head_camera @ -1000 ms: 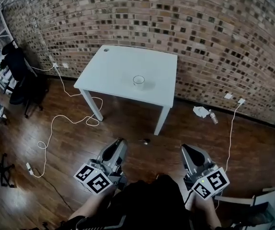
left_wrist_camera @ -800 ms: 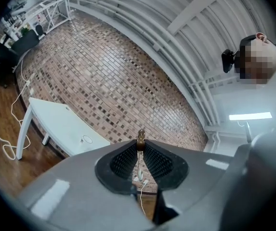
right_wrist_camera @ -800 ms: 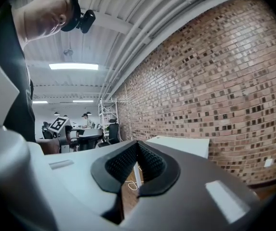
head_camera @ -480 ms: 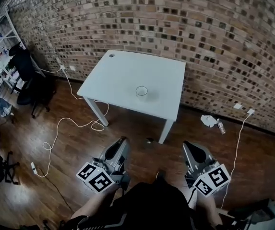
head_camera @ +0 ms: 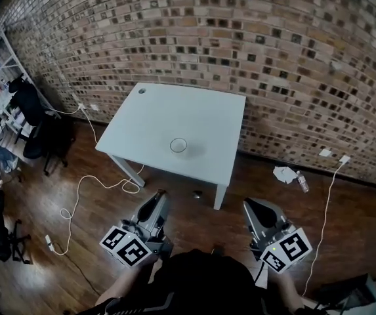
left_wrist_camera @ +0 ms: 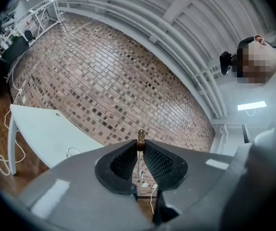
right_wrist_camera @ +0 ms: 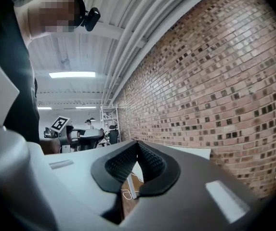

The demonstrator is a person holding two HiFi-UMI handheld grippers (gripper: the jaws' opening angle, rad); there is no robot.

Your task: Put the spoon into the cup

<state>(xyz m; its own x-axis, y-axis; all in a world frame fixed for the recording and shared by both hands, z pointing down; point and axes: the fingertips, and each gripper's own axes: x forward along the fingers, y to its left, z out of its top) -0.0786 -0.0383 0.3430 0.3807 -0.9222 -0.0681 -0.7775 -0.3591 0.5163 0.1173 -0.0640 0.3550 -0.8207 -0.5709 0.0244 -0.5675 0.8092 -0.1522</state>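
The left gripper (head_camera: 161, 195) is located at the lower centre-left of the head view, short of the table's near edge. Its jaws are clamped on the spoon (left_wrist_camera: 140, 138); a thin stem with a brown knob is seen pinched between the ribbed pads. The right gripper (head_camera: 248, 204) is located at the lower centre-right; its jaws are pressed together with nothing between them. The cup (head_camera: 178, 145) is positioned upright on the white table (head_camera: 148, 117) at mid-frame, well apart from both grippers. A brick wall (head_camera: 240, 38) fills the upper frame.
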